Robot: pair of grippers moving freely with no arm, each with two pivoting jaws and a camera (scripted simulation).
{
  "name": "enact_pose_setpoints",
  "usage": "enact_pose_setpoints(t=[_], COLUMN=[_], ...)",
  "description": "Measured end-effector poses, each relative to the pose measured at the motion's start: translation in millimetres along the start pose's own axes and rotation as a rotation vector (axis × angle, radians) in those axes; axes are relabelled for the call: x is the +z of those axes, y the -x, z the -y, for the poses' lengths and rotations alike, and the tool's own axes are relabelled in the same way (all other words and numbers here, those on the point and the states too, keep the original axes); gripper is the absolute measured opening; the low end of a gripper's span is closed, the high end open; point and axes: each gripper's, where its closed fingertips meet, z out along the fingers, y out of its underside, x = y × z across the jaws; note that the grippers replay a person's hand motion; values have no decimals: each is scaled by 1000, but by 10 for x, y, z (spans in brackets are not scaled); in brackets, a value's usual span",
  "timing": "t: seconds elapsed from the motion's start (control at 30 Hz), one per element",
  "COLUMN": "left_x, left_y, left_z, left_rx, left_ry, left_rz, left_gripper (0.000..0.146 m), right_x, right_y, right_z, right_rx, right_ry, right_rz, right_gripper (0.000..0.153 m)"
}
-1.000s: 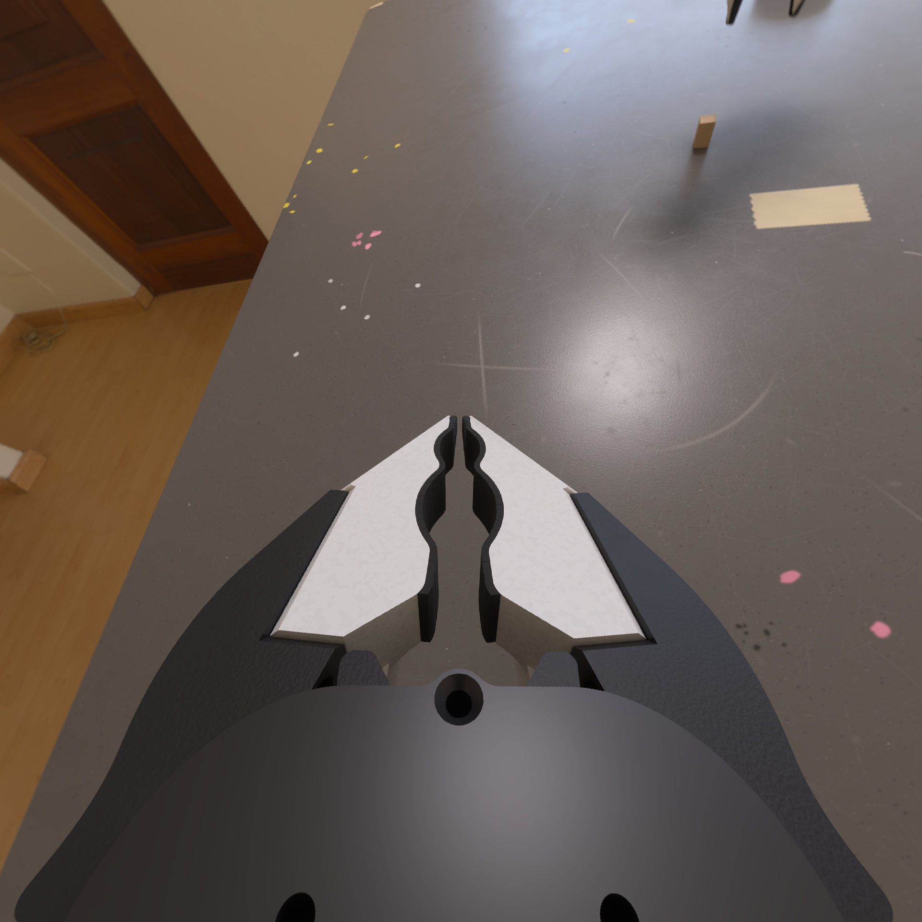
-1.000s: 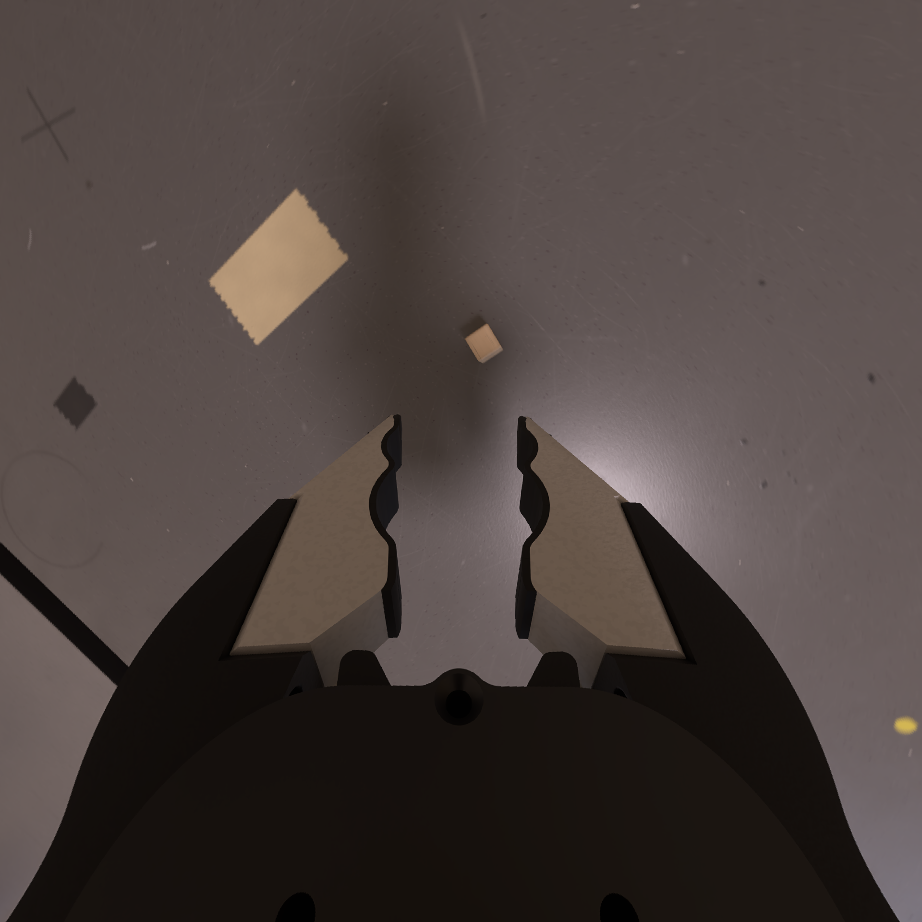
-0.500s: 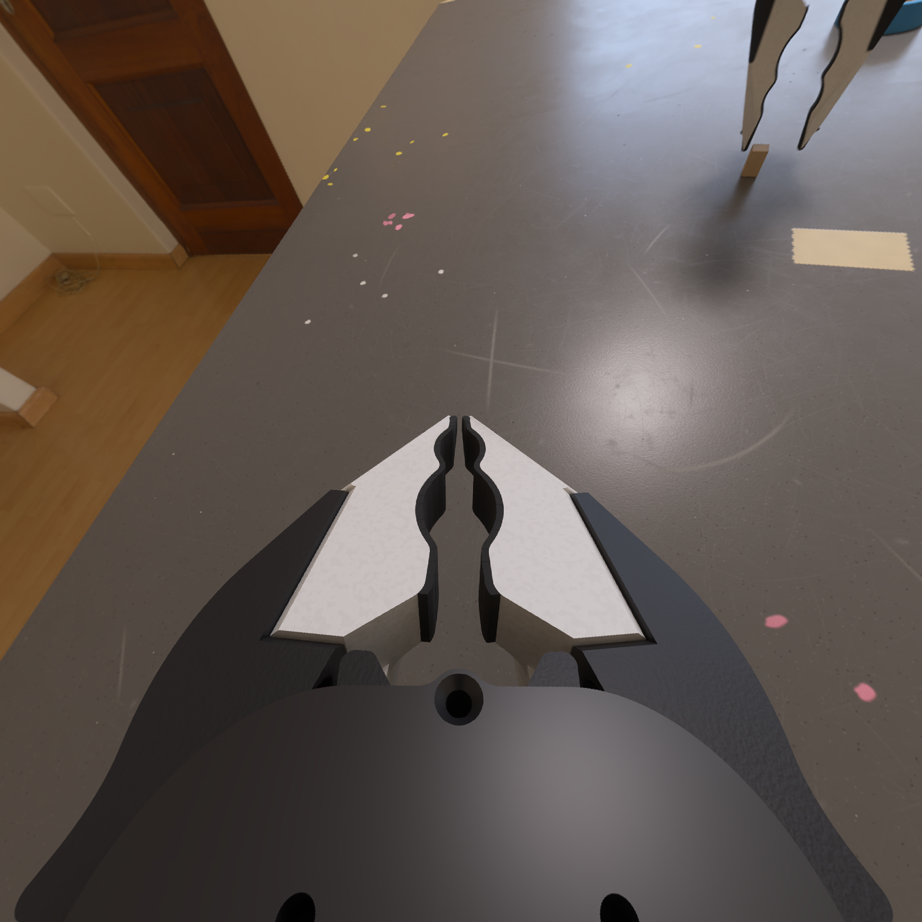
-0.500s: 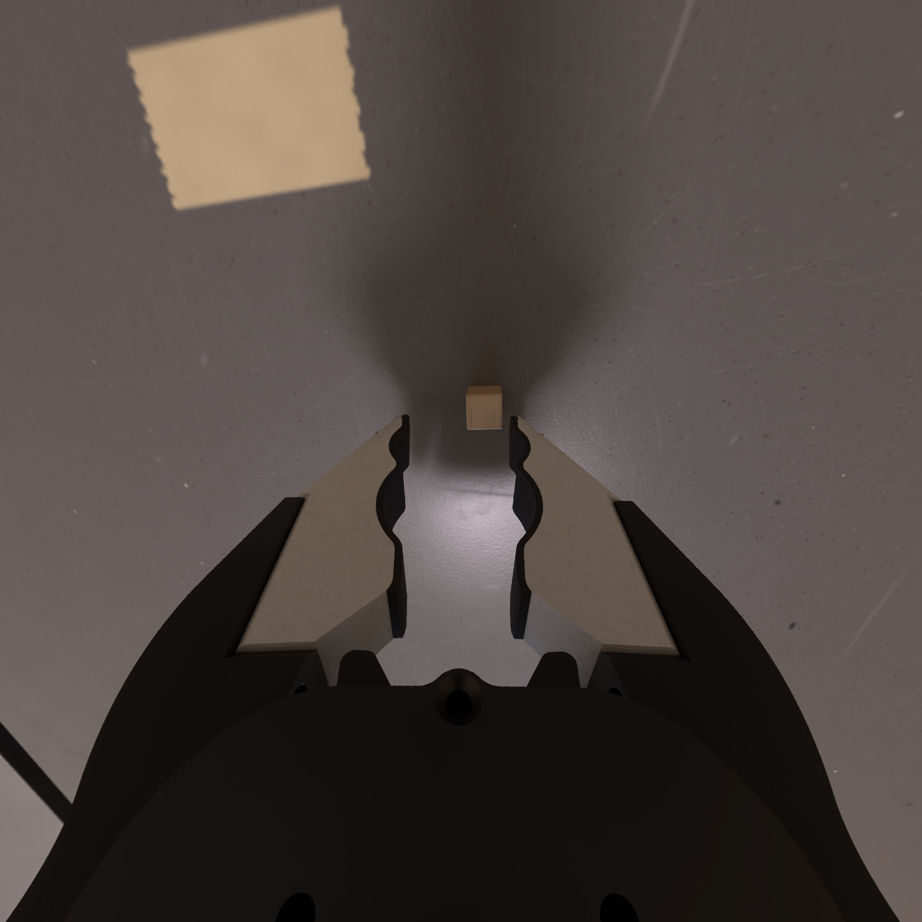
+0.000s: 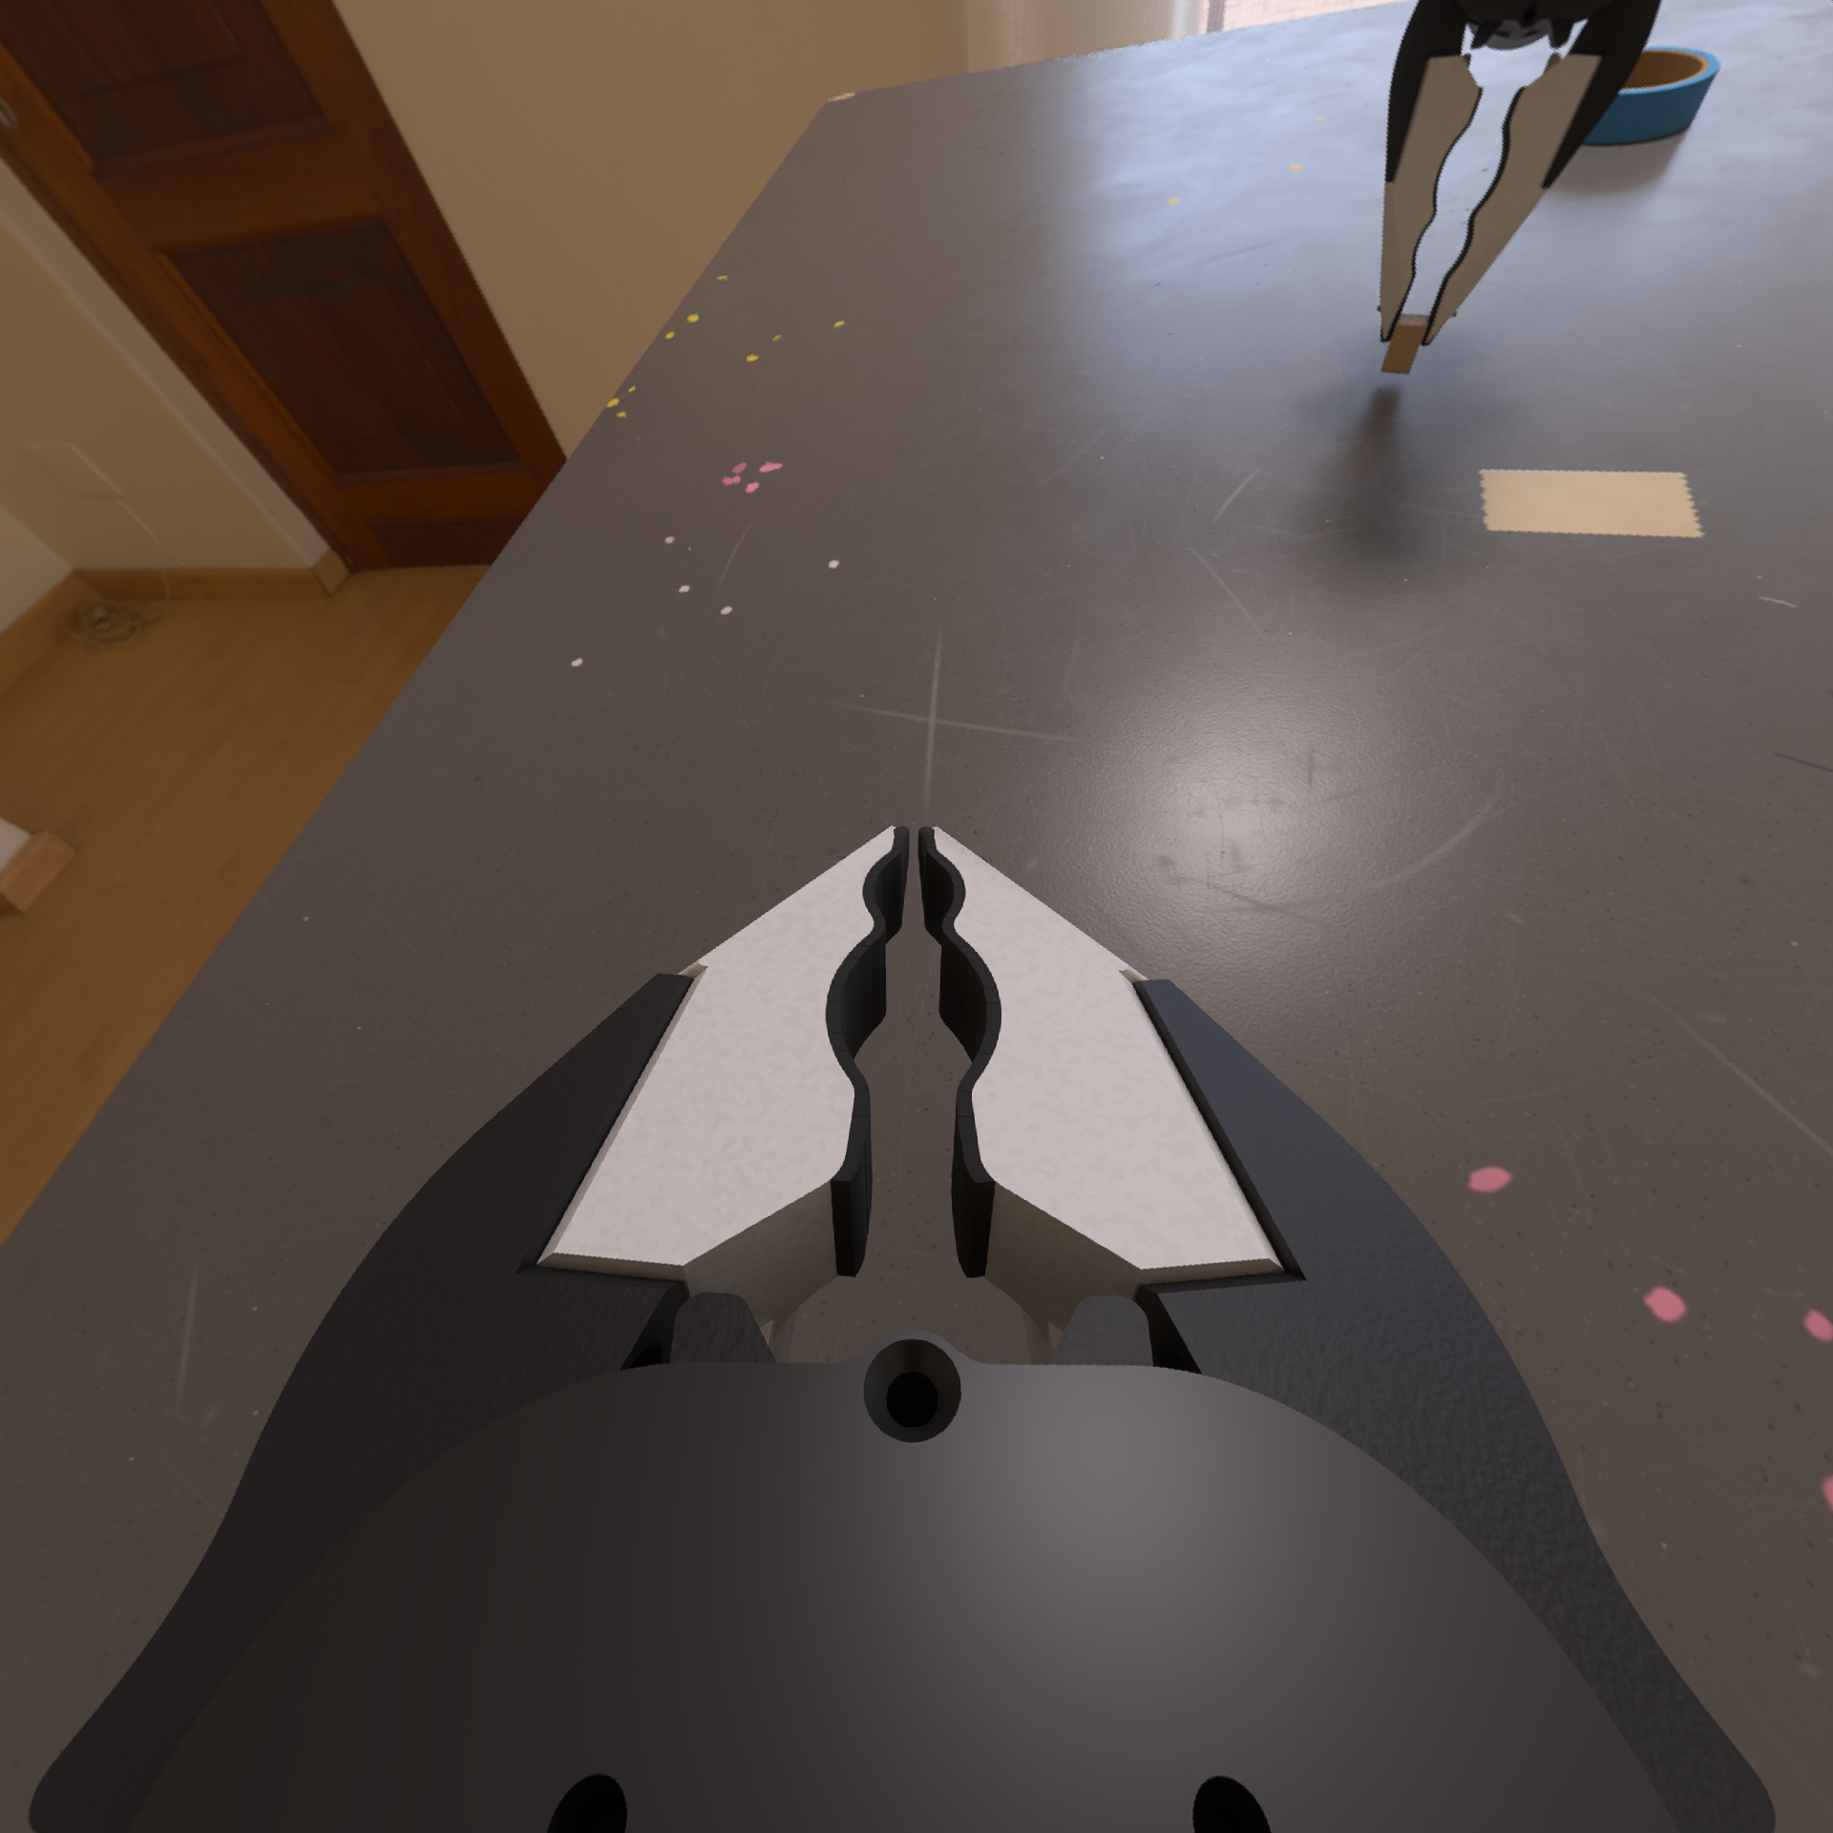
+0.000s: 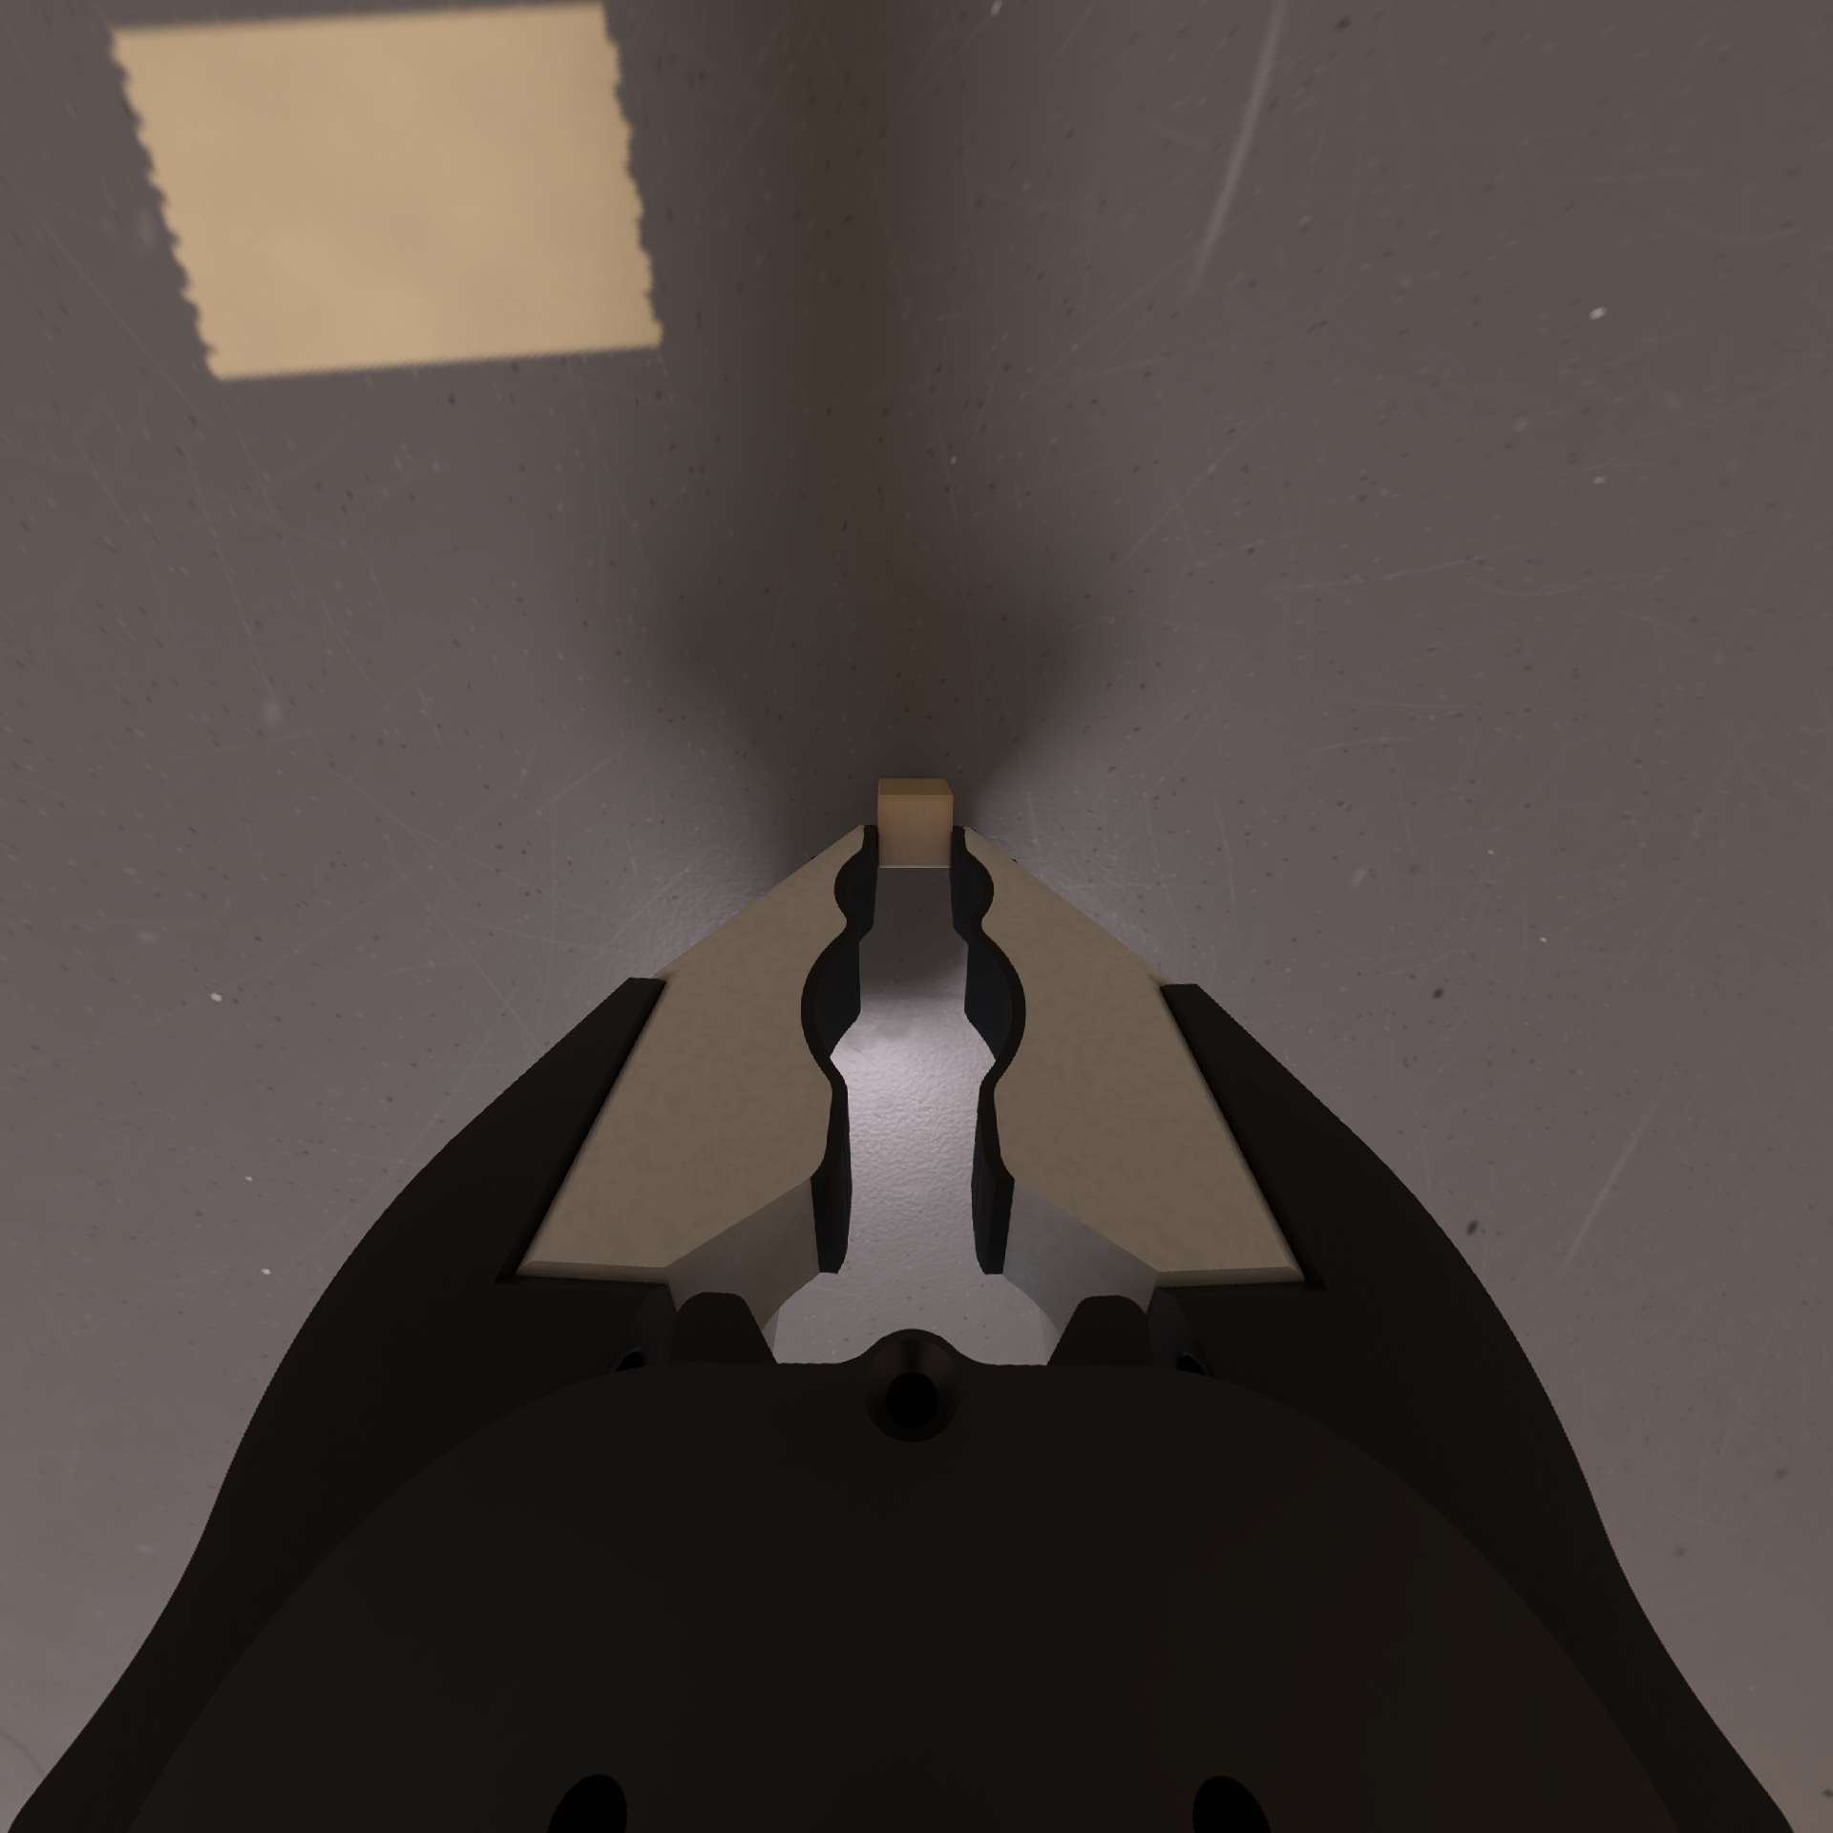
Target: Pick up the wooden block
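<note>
The wooden block (image 6: pixel 915 819) is a small tan piece held between the fingertips of my right gripper (image 6: pixel 915 845), which is shut on it and points down at the dark grey table (image 6: pixel 1389 595). In the left wrist view the same right gripper (image 5: pixel 1413 332) hangs at the far right with the block (image 5: pixel 1401 352) sticking out below its tips, at or just above the table. My left gripper (image 5: pixel 913 833) is shut and empty, low over the near middle of the table, far from the block.
A flat tan patch (image 5: pixel 1590 503) lies on the table near the block and also shows in the right wrist view (image 6: pixel 387 188). A blue tape roll (image 5: pixel 1651 99) sits at the far right. The table's left edge (image 5: pixel 555 476) drops to a wooden floor and a brown door (image 5: pixel 278 258).
My right gripper came down over the block and closed on it. The left wrist view has tilted up and now shows more of the far table.
</note>
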Motion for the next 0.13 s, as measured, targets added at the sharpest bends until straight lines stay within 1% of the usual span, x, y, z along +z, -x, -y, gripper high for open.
enact_pose_setpoints(t=[0.13], left_x=[-86], left_y=[-37], left_z=[75], left_rx=[33], left_ry=[-29], left_rz=[-19], left_gripper=[2], right_x=[-239], right_y=[-55], right_z=[137], right_rx=[59], right_ry=[-77], right_rz=[-51], right_gripper=[14])
